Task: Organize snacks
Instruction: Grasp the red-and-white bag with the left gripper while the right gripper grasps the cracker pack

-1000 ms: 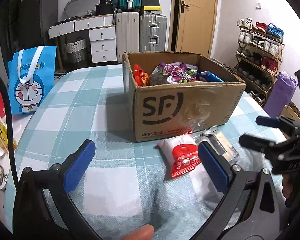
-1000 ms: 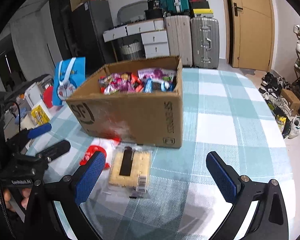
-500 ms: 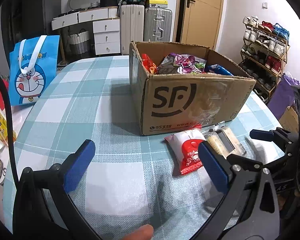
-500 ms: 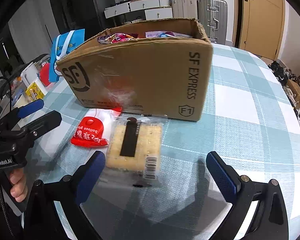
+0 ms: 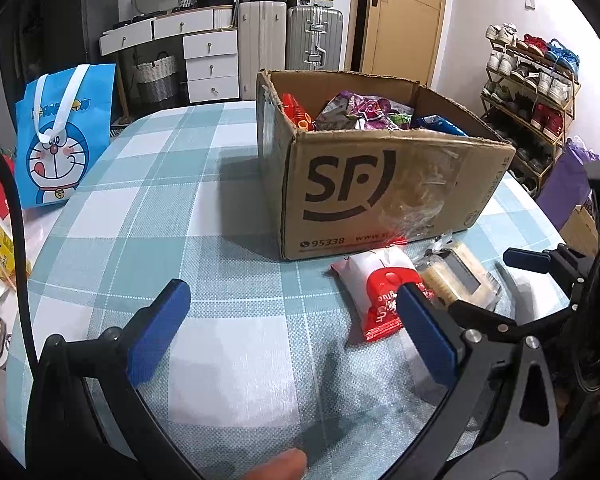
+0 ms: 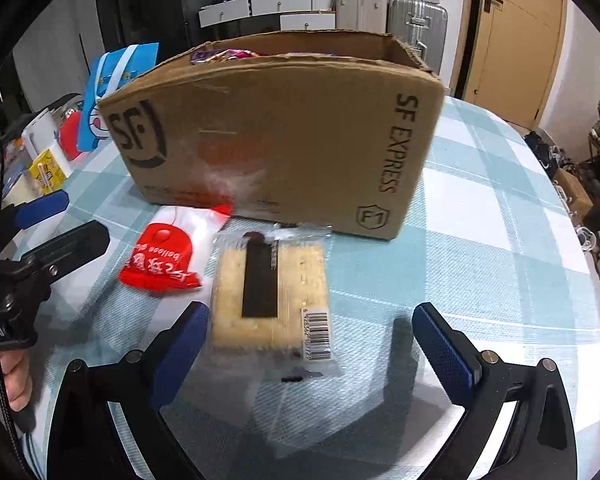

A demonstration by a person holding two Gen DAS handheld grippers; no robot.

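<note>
Clear-plastic-wrapped pale square cracker pack with a black label strip point(image 6: 269, 295) lay flat on the blue-checked tablecloth point(image 6: 480, 208), just before the brown cardboard box of snacks point(image 6: 284, 132) and beside a red-and-white candy pouch point(image 6: 168, 258). It looked light, crinkly, slippery and breakable, best pinched gently across its firm side edges. Both the right gripper point(image 6: 310, 338), poised over it, and the left gripper point(image 5: 290, 334) gaped wide, holding nothing.

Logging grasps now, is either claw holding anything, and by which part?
Nothing is held. The right claw is open over the cracker pack; the left claw is open over bare tablecloth.
</note>
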